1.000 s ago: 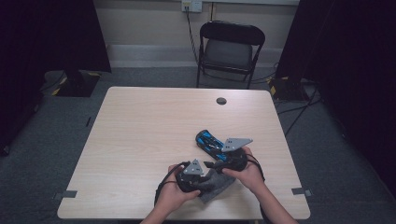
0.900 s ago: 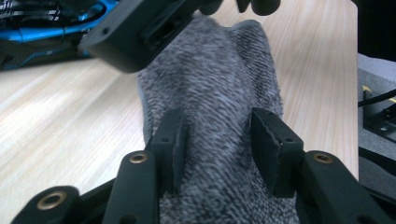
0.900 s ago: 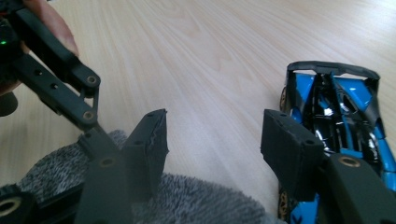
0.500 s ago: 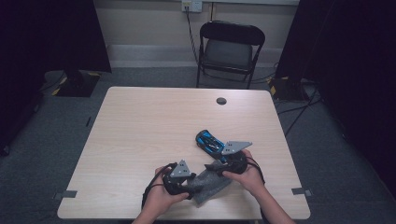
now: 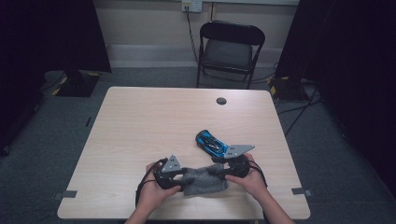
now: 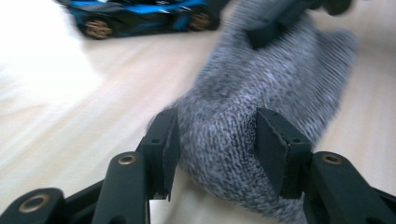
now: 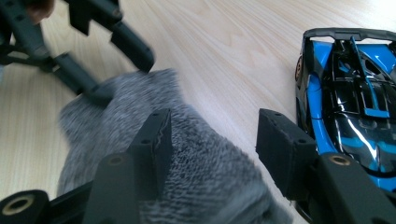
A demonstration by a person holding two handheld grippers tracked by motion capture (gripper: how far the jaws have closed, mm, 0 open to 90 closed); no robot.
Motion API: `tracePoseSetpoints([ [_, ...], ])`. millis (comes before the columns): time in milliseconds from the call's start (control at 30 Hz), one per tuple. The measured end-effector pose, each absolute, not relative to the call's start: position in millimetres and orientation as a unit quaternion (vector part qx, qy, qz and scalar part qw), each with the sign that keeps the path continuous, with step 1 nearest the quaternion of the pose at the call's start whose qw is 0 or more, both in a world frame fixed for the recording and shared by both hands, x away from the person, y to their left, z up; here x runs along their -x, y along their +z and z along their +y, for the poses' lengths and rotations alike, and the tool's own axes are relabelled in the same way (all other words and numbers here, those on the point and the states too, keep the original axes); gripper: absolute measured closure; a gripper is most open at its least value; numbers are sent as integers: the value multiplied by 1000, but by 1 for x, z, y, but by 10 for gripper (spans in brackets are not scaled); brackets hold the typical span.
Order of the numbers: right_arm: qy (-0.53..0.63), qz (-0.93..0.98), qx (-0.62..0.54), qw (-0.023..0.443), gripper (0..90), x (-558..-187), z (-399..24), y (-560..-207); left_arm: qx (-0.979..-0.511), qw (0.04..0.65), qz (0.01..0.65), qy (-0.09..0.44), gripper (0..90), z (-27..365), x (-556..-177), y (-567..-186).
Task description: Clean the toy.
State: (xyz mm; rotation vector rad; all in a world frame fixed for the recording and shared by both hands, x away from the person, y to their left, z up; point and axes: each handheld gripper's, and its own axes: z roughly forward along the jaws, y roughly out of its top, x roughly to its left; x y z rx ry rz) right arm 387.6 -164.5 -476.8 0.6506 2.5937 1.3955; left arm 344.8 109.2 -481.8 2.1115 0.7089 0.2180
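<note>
Left tongs [image 5: 183,178] straddle one end of the grey knit cloth [image 5: 204,181] near the bench [image 5: 140,121] front edge, jaws just closing; right tongs [image 5: 215,170] half-open over the other end. Blue toy car [image 5: 211,143] just beyond.

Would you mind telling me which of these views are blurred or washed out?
Left gripper view: motion blur smears the grey knit cloth and toy car, and the table is overexposed at left. Right gripper view: sharper, with glare on the car's glossy body. High view: evenly lit table, dark surroundings.
</note>
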Motion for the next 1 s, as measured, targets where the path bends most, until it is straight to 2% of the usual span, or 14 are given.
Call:
tracePoseSetpoints([
  [100, 472, 852, -218, 61, 437, -386, -166, -474, -841, 443, 299, 87, 508, 111, -350, -482],
  [333, 497, 843, -198, 48, 432, -378, -162, -460, -825, 458, 314, 101, 438, 115, -356, -473],
  [533, 491, 851, -185, 16, 436, -368, -157, -468, -819, 461, 321, 114, 421, 113, -367, -465],
  [833, 434, 885, -163, 28, 409, -360, -158, -494, -816, 461, 322, 132, 367, 92, -392, -456],
  [1000, 431, 886, -162, 51, 449, -354, -156, -498, -821, 458, 314, 133, 325, 73, -411, -452],
])
